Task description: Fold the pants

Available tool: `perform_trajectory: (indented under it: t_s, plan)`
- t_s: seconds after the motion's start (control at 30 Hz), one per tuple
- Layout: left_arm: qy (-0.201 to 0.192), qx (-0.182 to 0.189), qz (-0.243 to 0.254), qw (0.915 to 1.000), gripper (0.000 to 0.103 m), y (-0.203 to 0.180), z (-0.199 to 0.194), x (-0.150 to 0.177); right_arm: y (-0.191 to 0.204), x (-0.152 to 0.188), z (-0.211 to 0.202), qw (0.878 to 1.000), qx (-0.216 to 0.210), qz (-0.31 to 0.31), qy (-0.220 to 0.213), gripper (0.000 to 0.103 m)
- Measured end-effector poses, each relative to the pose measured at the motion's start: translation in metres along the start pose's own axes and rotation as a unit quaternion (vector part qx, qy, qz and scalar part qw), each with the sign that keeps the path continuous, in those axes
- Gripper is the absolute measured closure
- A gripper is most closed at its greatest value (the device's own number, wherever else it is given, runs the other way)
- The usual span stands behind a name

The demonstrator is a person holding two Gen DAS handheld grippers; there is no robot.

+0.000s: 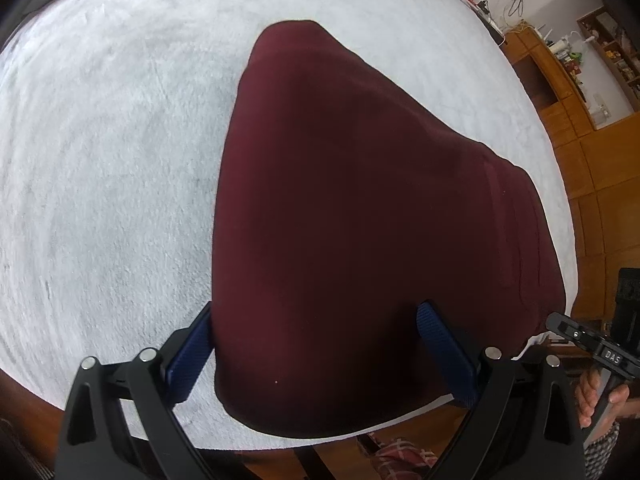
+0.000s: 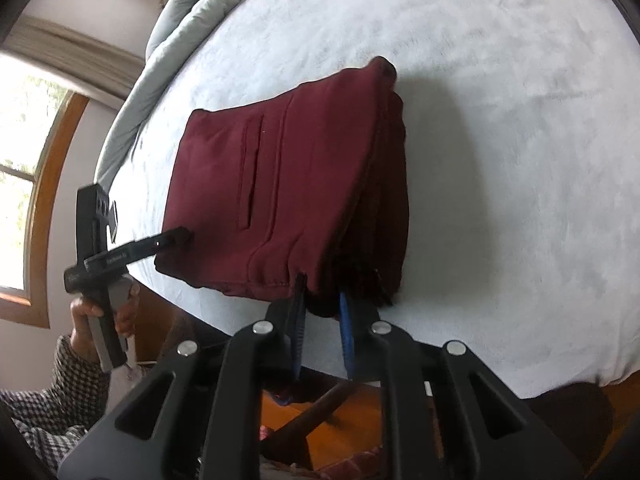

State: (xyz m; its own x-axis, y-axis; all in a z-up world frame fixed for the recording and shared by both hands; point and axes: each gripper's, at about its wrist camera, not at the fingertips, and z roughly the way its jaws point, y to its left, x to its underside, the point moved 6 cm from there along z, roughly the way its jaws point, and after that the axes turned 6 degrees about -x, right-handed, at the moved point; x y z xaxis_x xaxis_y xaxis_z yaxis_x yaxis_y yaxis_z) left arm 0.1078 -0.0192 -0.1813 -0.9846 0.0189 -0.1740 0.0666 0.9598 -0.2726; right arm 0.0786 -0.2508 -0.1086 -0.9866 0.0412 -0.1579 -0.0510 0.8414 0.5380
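Nearest in the right wrist view, the right gripper [image 2: 322,304] has its two blue pads [image 2: 347,332] pinched shut on the near corner of the dark red, soft cloth pants [image 2: 288,184]. A bit of the hem is caught between the pads.

Nearest in the left wrist view, the left gripper [image 1: 320,356] stands wide, w/ one blue finger on each side of the pants' near edge. The cloth is between the fingers, but it looks like they are not pressing on it. The view is poor here, so I cannot be sure about the left pad.

A bit farther, the pants lie as a thick folded stack on the white fuzzy bed cover [image 2: 500,160], close to the near edge of the bed. A slit pocket [image 2: 250,172] faces up. The layers on the right side look uneven and puffy.

Off to the side, a person's hand [image 2: 100,316] in a checked sleeve holds the left gripper's handle.

Farther back are a grey bunched blanket [image 2: 188,12], a window and wooden shelves [image 1: 560,80].

What could go wrong, I think: the right gripper may hold only the top layers, so a lift could peel the stack open. Only one side is gripped, so the pants may twist or slide off the bed edge.
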Motion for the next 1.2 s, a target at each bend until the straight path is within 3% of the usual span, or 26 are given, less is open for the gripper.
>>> perform_trajectory:
  t_s: [0.13, 0.27, 0.33, 0.37, 0.53, 0.7, 0.77, 0.87, 0.93, 0.97, 1.03, 1.1, 1.13, 1.17, 1.2]
  plan:
    - [0.01, 0.026, 0.003, 0.9996, 0.005, 0.001, 0.002, -0.008, 0.006, -0.002, -0.006, 1.0, -0.011, -0.002, -0.006, 0.087]
    - [0.035, 0.093, -0.012, 0.995, 0.011, 0.008, 0.007, -0.015, 0.004, 0.0, -0.004, 1.0, -0.004, -0.003, -0.004, 0.086]
    - [0.046, 0.102, -0.024, 0.9935, 0.032, 0.017, 0.01, -0.017, 0.001, 0.001, -0.003, 1.0, -0.009, 0.005, -0.006, 0.085]
    - [0.048, 0.111, -0.031, 0.9922, 0.035, 0.02, 0.011, -0.018, -0.001, 0.001, -0.003, 1.0, -0.013, 0.008, -0.007, 0.084]
    - [0.04, 0.149, -0.071, 0.9855, 0.072, 0.029, 0.007, -0.018, -0.003, 0.001, -0.002, 1.0, -0.016, 0.015, -0.008, 0.082]
    - [0.01, 0.152, -0.073, 0.9856, 0.082, 0.018, -0.016, -0.021, -0.002, 0.001, -0.005, 1.0, -0.016, 0.012, -0.009, 0.082]
    - [0.007, 0.146, -0.065, 0.9871, 0.082, 0.019, -0.018, -0.022, -0.002, 0.003, -0.002, 1.0, -0.014, 0.011, -0.004, 0.082]
    - [0.033, 0.116, -0.067, 0.9905, 0.079, 0.028, 0.012, -0.012, -0.008, 0.004, 0.009, 1.0, -0.018, 0.016, 0.007, 0.079]
    - [0.018, 0.104, -0.051, 0.9931, 0.074, 0.022, 0.011, -0.014, -0.007, 0.003, 0.009, 1.0, -0.017, 0.014, 0.007, 0.079]
    - [0.013, 0.101, -0.045, 0.9938, 0.071, 0.018, 0.008, -0.016, -0.006, 0.002, 0.006, 1.0, -0.009, 0.006, 0.005, 0.074]
    - [0.002, 0.082, -0.041, 0.9957, 0.046, 0.014, 0.0, -0.021, -0.003, -0.001, 0.001, 1.0, 0.006, -0.006, 0.001, 0.062]
    - [-0.007, 0.052, -0.02, 0.9984, 0.028, 0.009, -0.004, -0.027, 0.0, -0.007, -0.008, 1.0, 0.017, -0.015, -0.009, 0.061]
    - [-0.014, 0.045, -0.011, 0.9988, 0.021, 0.004, -0.006, -0.031, 0.001, -0.011, -0.013, 1.0, 0.018, -0.017, -0.016, 0.054]
    - [-0.02, 0.039, -0.005, 0.999, 0.02, 0.002, -0.008, -0.035, 0.0, -0.015, -0.017, 0.999, 0.018, -0.013, -0.024, 0.036]
    - [-0.022, 0.037, -0.002, 0.9991, 0.018, -0.001, -0.007, -0.04, -0.002, -0.02, -0.02, 0.999, 0.018, -0.008, -0.032, 0.027]
